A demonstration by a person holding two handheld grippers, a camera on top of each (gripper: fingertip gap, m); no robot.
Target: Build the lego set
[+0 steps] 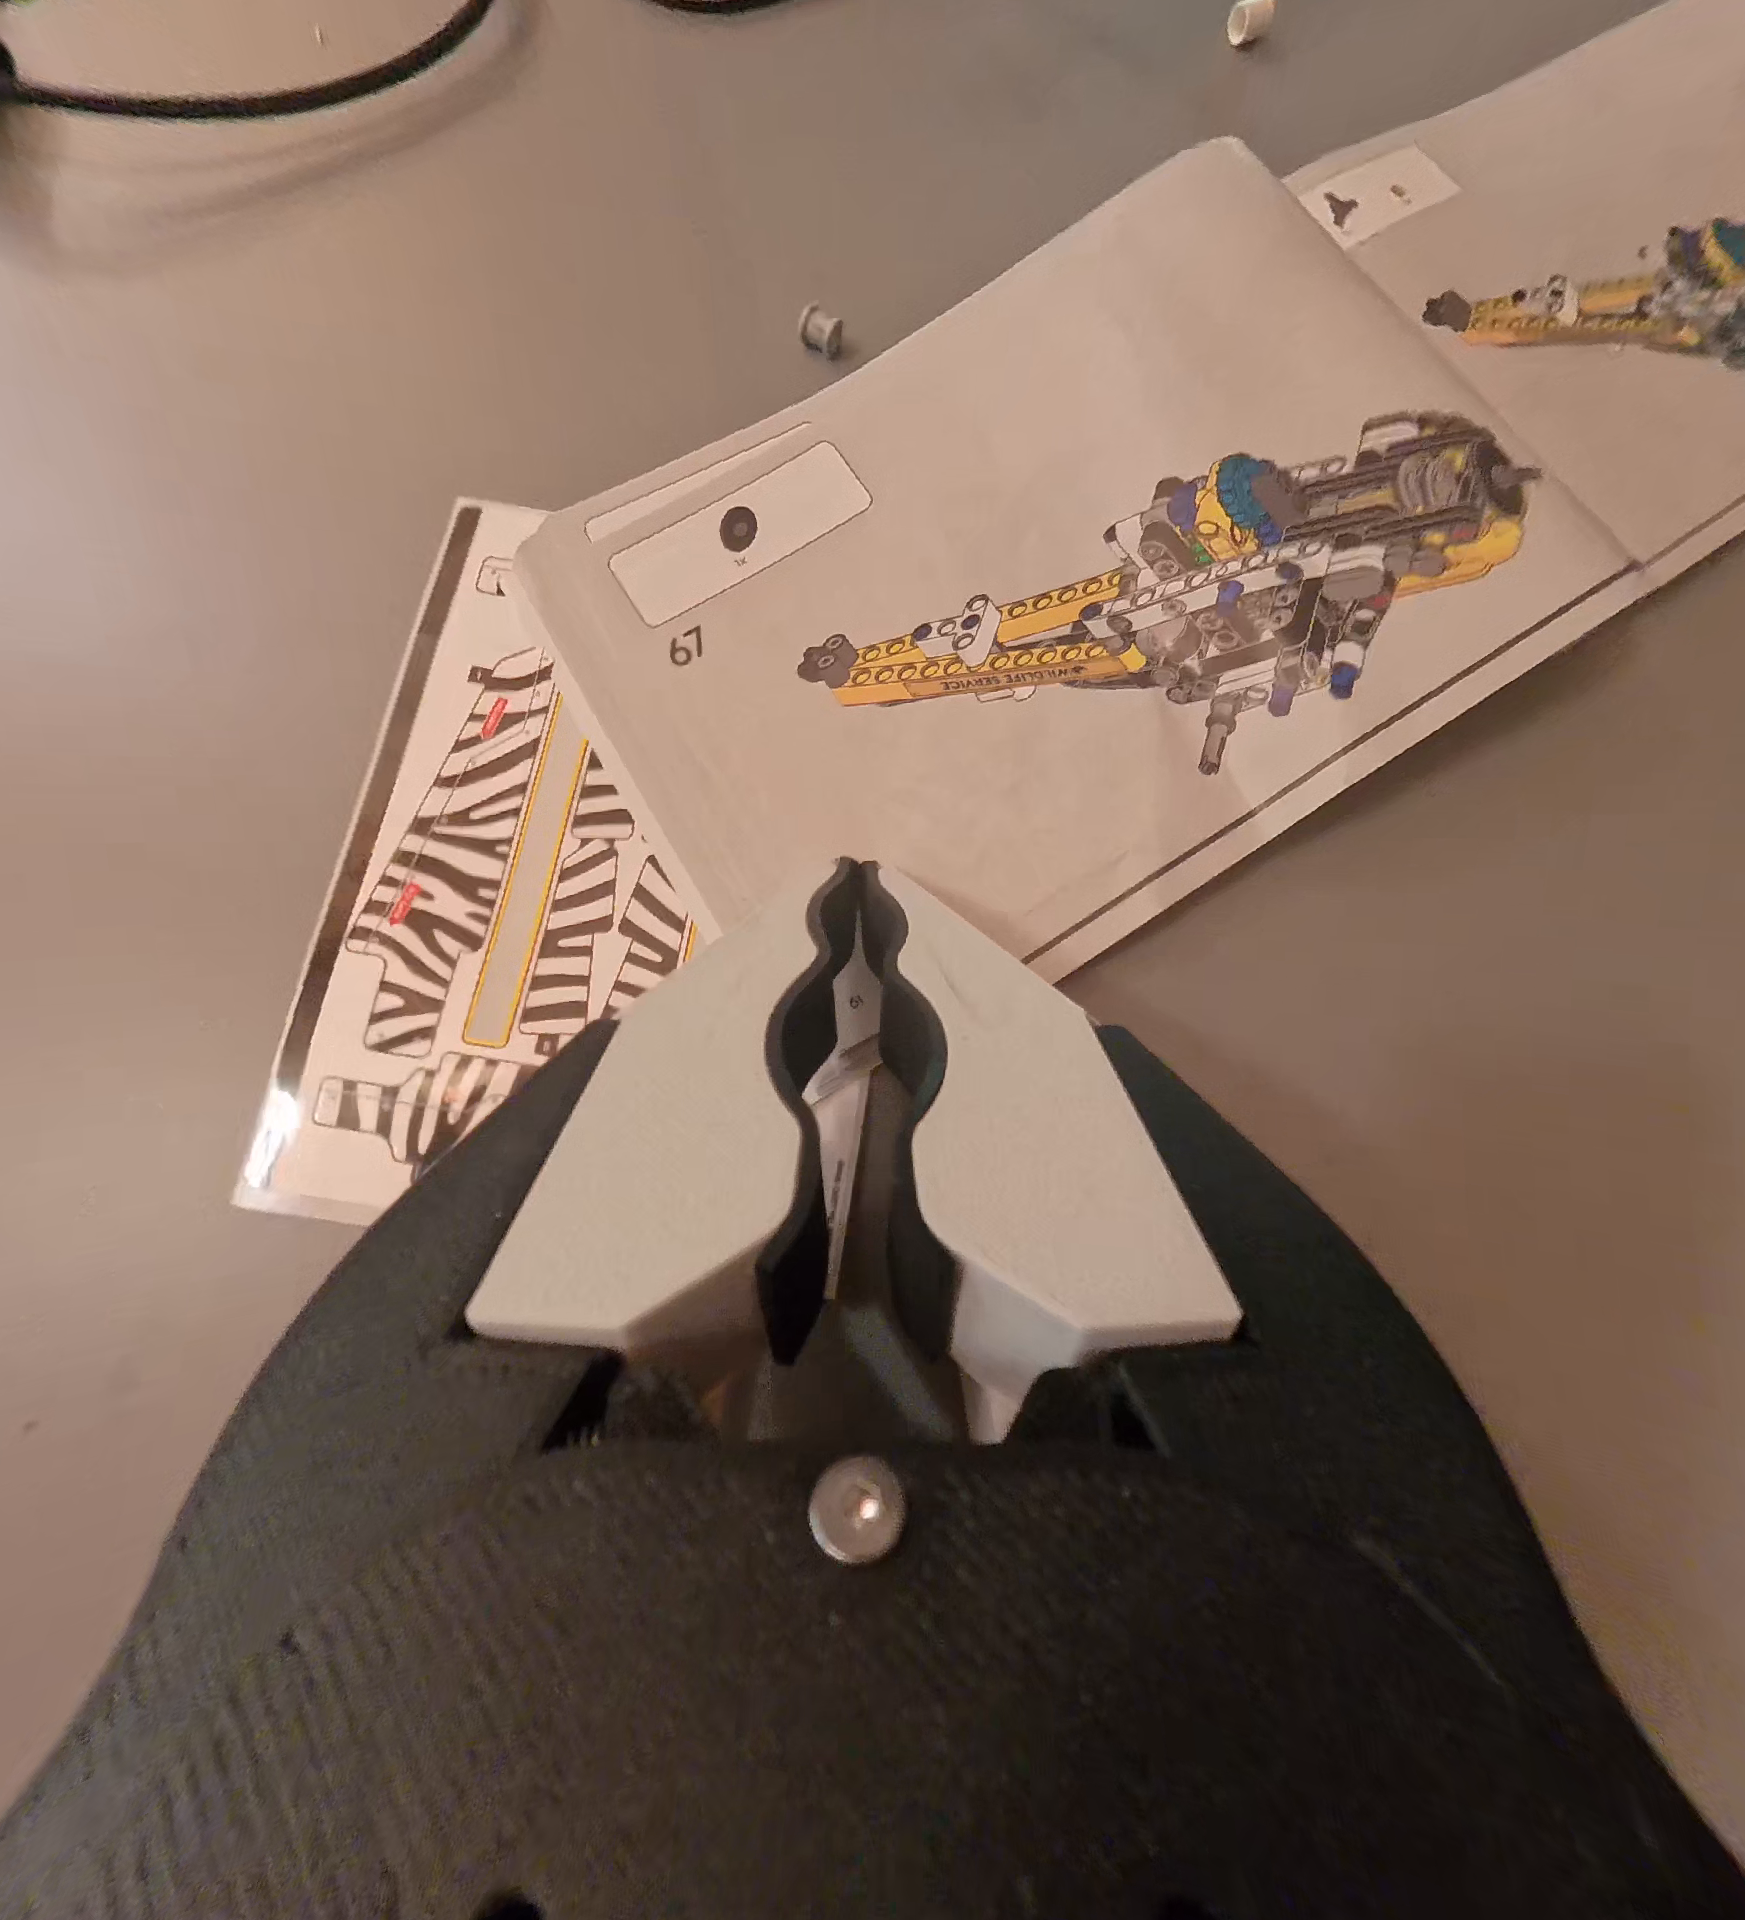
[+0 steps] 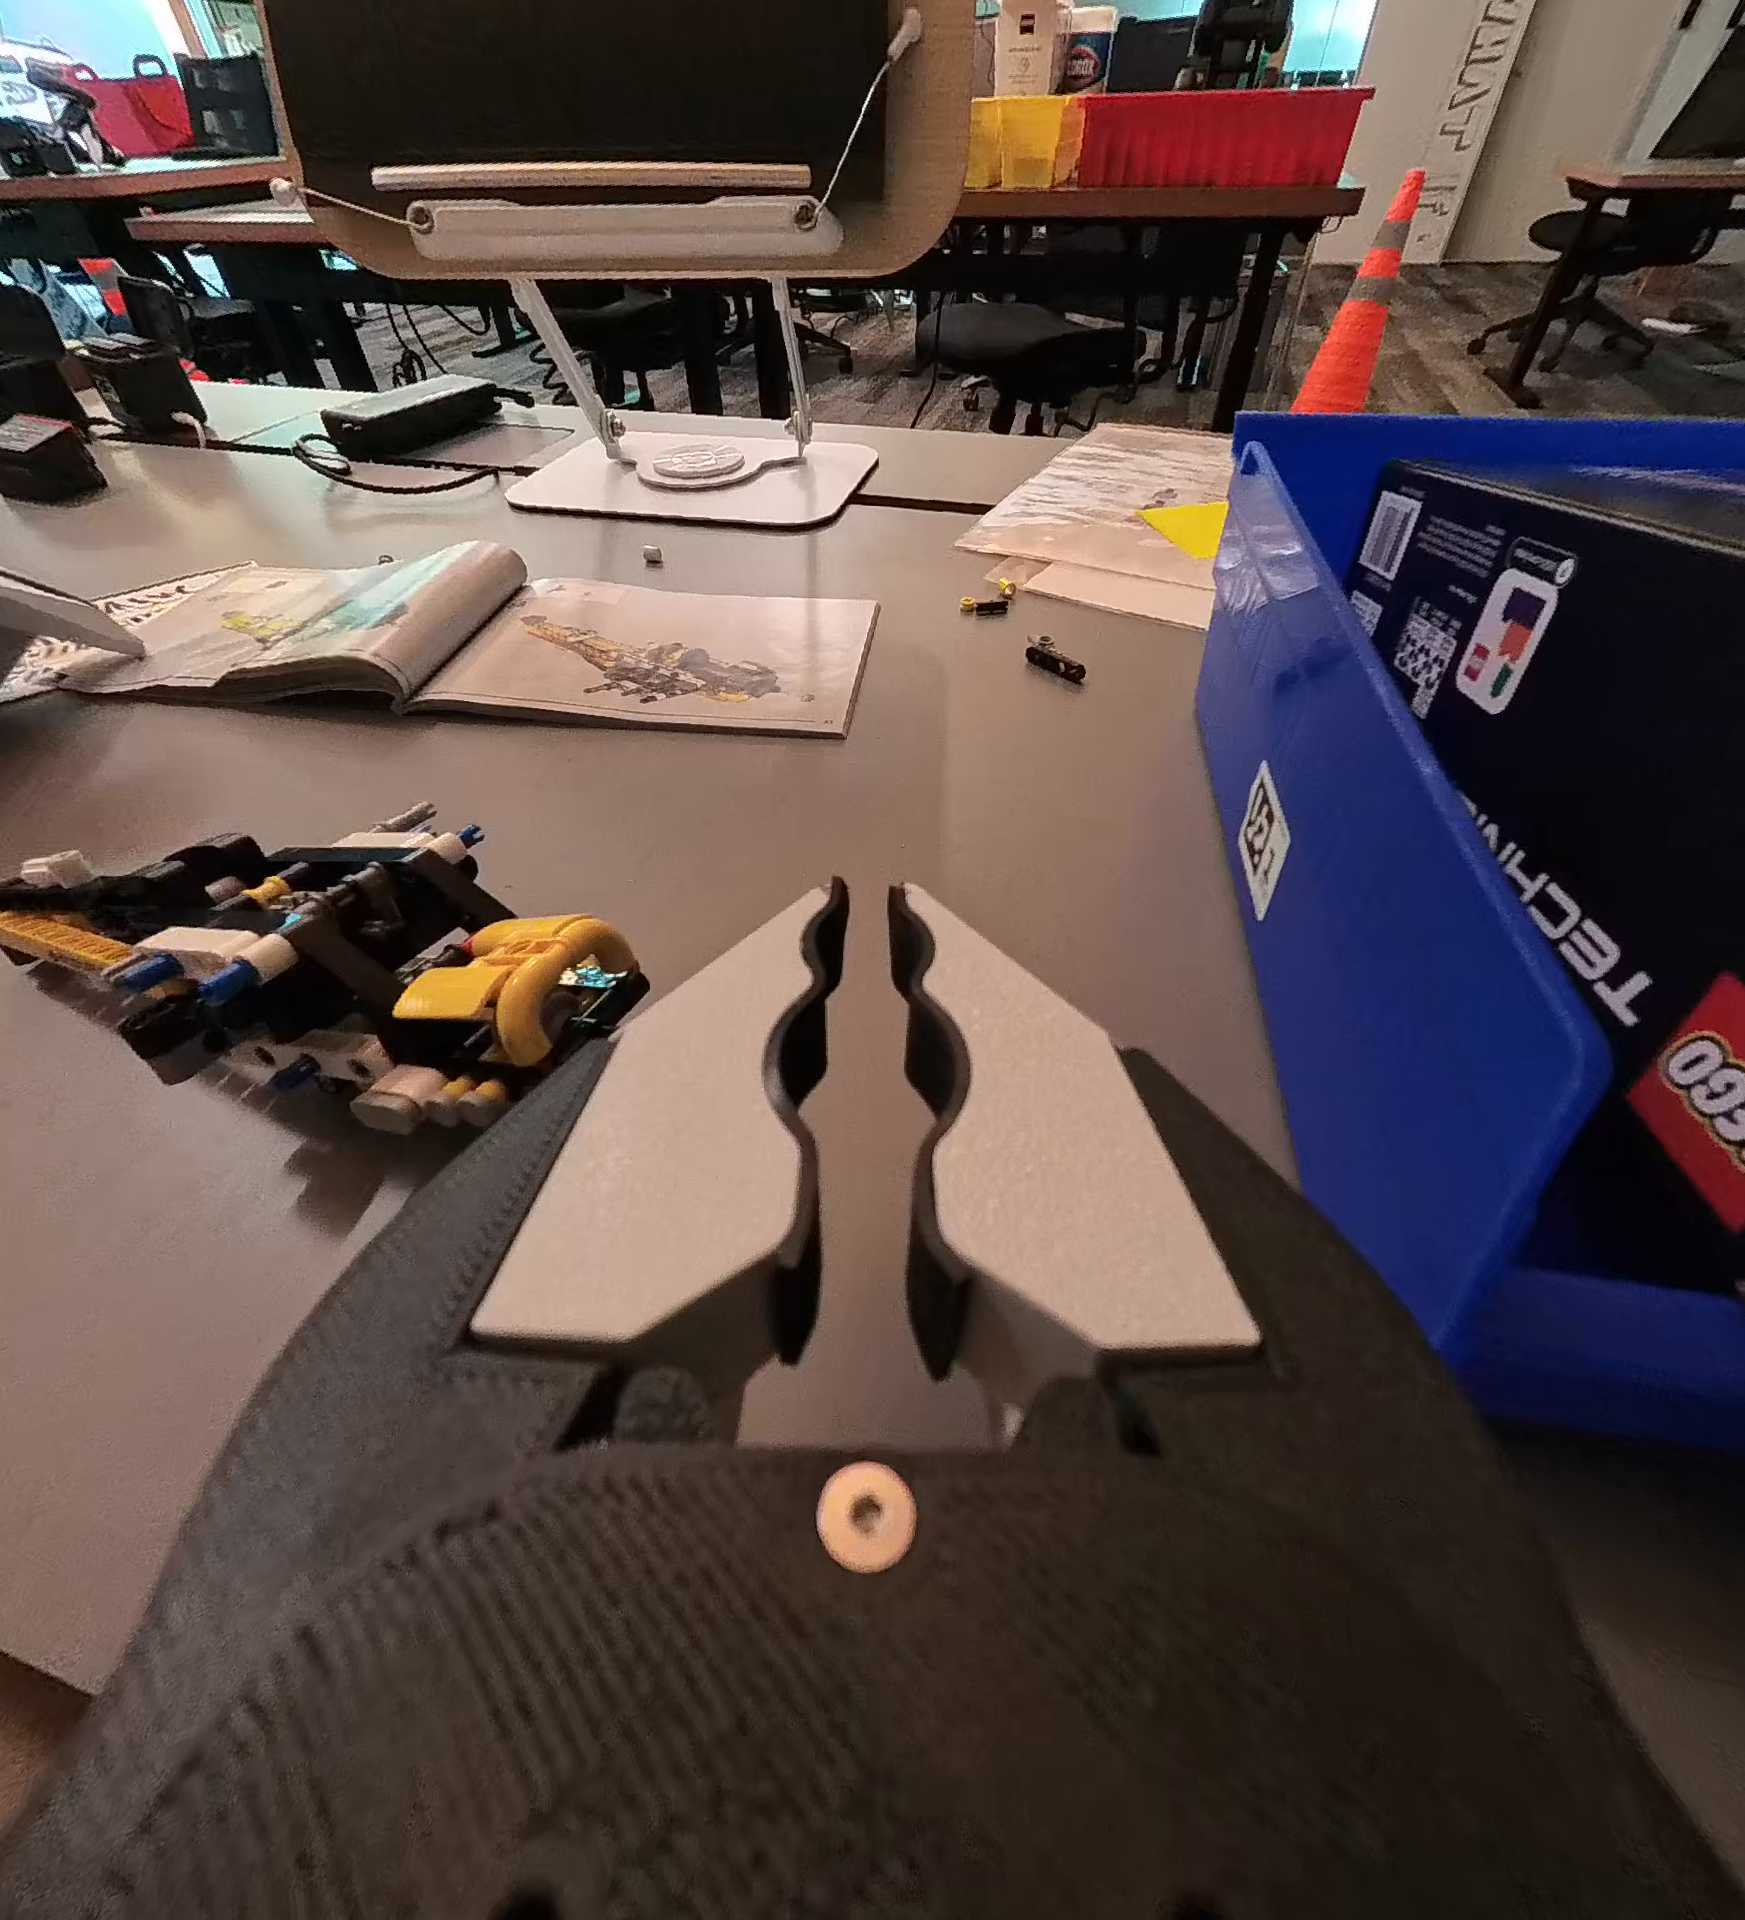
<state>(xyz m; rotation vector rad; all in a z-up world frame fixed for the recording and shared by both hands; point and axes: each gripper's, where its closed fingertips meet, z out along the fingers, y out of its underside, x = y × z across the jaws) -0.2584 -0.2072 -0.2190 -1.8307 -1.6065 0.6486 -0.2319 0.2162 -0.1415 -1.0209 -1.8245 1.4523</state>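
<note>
The open instruction booklet [image 1: 1055, 582] lies on the grey table. My left gripper [image 1: 857, 873] is shut on the corner of one of its pages [image 1: 855, 1023], which shows as a paper strip between the jaws. A zebra-striped sticker sheet [image 1: 452, 935] lies under the booklet's left edge. In the right wrist view, the partly built yellow, black and white lego model [image 2: 328, 956] lies on the table to the left of my right gripper [image 2: 868, 894]. That gripper is slightly open, empty and above bare table. The booklet [image 2: 639, 655] and the left gripper [image 2: 16, 623] show farther back.
A blue bin [image 2: 1367, 935] holding the dark lego box [image 2: 1626, 831] stands close on the right. Small loose parts [image 2: 1055, 662] and plastic bags [image 2: 1107, 509] lie behind it. A grey bushing [image 1: 824, 327], a black cable [image 1: 172, 99] and a tablet stand [image 2: 691, 478] are beyond the booklet. There is about 45 cm between the tips of the two grippers. The left tips stand about 12 cm off the grey bushing [image 1: 824, 327].
</note>
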